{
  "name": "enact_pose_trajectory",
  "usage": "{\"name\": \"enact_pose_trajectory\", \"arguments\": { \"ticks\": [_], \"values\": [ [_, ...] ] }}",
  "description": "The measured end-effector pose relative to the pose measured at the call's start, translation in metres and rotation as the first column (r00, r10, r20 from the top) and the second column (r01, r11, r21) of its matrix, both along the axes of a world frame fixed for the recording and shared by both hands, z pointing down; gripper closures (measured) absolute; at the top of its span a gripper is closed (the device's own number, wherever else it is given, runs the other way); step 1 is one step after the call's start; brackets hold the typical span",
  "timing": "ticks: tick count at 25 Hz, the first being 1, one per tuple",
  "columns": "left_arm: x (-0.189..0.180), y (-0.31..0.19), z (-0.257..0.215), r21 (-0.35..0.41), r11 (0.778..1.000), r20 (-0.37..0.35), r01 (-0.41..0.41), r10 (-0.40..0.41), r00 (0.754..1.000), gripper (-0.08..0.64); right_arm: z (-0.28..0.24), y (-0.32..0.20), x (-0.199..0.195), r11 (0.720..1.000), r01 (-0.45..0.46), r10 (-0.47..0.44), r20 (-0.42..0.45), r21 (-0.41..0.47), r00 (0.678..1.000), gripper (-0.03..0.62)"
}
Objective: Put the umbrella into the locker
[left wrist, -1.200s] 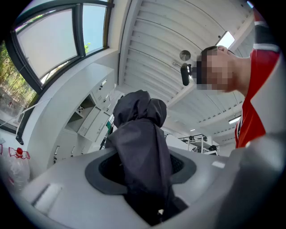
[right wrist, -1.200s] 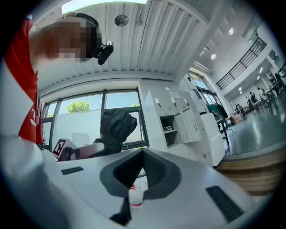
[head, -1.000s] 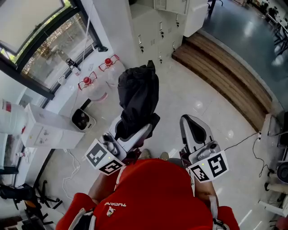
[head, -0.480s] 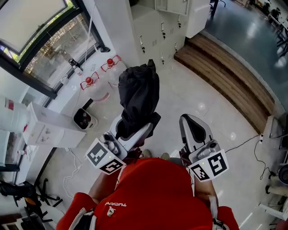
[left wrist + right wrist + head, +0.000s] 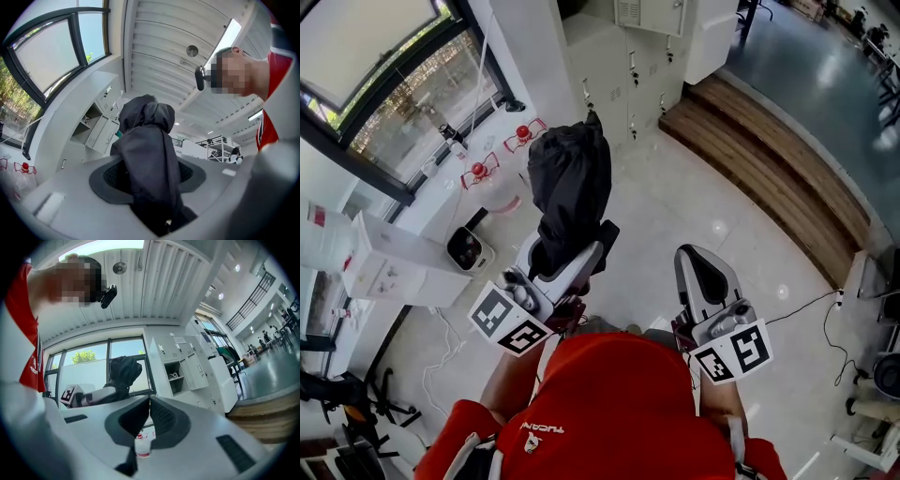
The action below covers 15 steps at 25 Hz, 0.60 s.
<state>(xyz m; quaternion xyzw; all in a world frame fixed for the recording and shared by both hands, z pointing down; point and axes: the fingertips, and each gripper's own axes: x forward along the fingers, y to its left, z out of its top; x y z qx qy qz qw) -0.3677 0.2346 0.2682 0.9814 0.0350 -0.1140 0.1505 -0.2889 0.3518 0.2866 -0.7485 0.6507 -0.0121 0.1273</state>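
The left gripper [image 5: 567, 251] has its jaws squeezed tight on the folded black umbrella [image 5: 570, 183]; in the left gripper view the dark cloth fills the gap between the two jaws and sticks out past them; the umbrella is up in the air over the shiny floor [image 5: 675, 216], pointing to about 12 o'clock from the gripper, and it is not in a locker; the right gripper [image 5: 694, 258] is at about 3 o'clock from the left one, well apart from it; its jaws are pressed together at the tips and hold nothing; through the small gap low between them the right gripper view shows a small bottle with a red cap [image 5: 143, 446] far behind; the white lockers [image 5: 623, 56] stand at 12 o'clock in the head view, past the tip of the umbrella; the right gripper view shows one locker with its door open [image 5: 173, 373]; a wooden step [image 5: 769, 150] runs at 2 o'clock; a big window [image 5: 384, 84] is at 10 o'clock, with two big water bottles with red caps [image 5: 478, 173] on the floor below it; a white box [image 5: 394, 272] sits at 9 o'clock; the person's red shirt [image 5: 619, 403] fills 6 o'clock.
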Motion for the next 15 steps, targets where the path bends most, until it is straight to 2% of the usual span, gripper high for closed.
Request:
{"name": "enact_pose_trajectory", "arguments": {
  "ticks": [9,15],
  "values": [
    [0.029,0.008,0.004,0.014,0.999,0.05,0.038,-0.038,0.998,0.333,0.002,0.016,0.034,1.0,-0.012,0.012,0.013,0.008,1.0,0.589],
    [0.045,-0.011,0.009,0.034,0.997,0.084,0.071,-0.074,0.994,0.333,0.005,0.005,0.05,1.0,-0.014,0.014,0.016,0.005,1.0,0.589]
  ]
}}
